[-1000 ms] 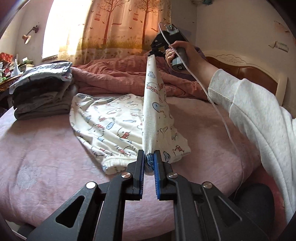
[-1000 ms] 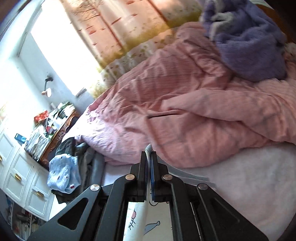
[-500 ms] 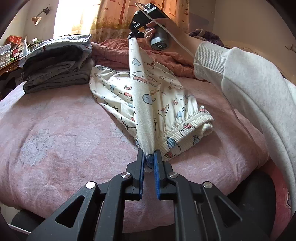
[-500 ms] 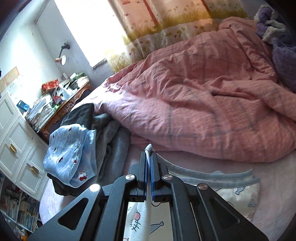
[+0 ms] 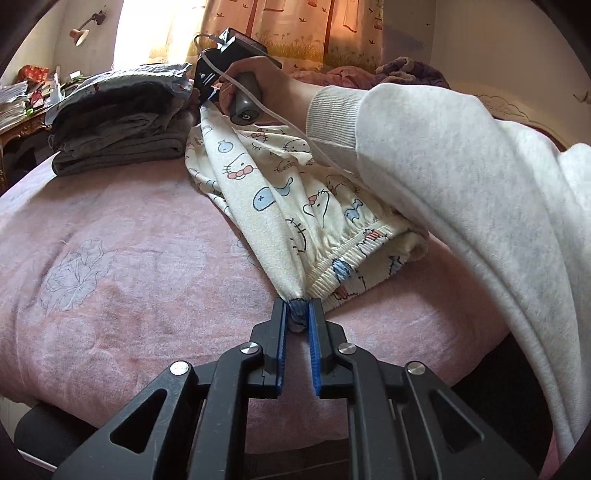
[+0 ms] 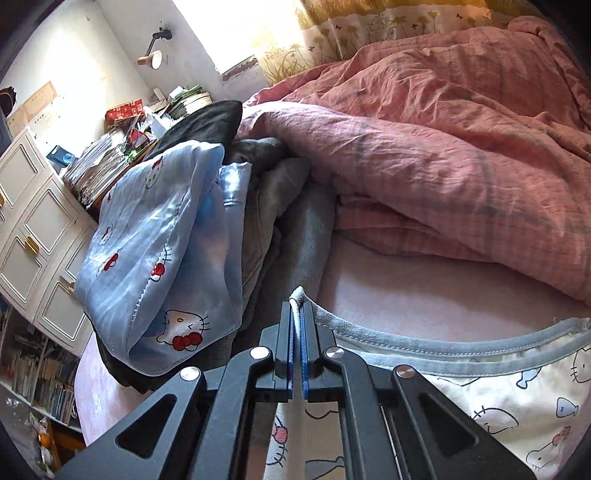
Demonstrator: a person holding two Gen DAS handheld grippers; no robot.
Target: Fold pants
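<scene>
Pants [image 5: 280,192], cream with cartoon cats and fish, lie on the pink bed sheet [image 5: 122,258], part lifted into a taut ridge between the two grippers.

Left wrist view, left to right: wall lamp [image 5: 79,34] at top left; stack of folded dark and grey clothes [image 5: 118,122] on the sheet, just beside the far end of the pants; left gripper [image 5: 297,310] low in the middle, jaws narrow and clamped on a bunched grey-blue hem of the pants; elastic waistband [image 5: 354,258] lying on the sheet just right of that grip; person's hand [image 5: 258,85] around the right gripper's handle, grey-white sleeve [image 5: 443,177] crossing over the pants.

Right wrist view, left to right: white cabinet [image 6: 33,229]; pale blue cat-print garment [image 6: 162,266] on top of the folded clothes; right gripper [image 6: 297,314], jaws nearly together, pinching a thin grey edge of the pants; pink quilt [image 6: 443,140] heaped behind on the right.
</scene>
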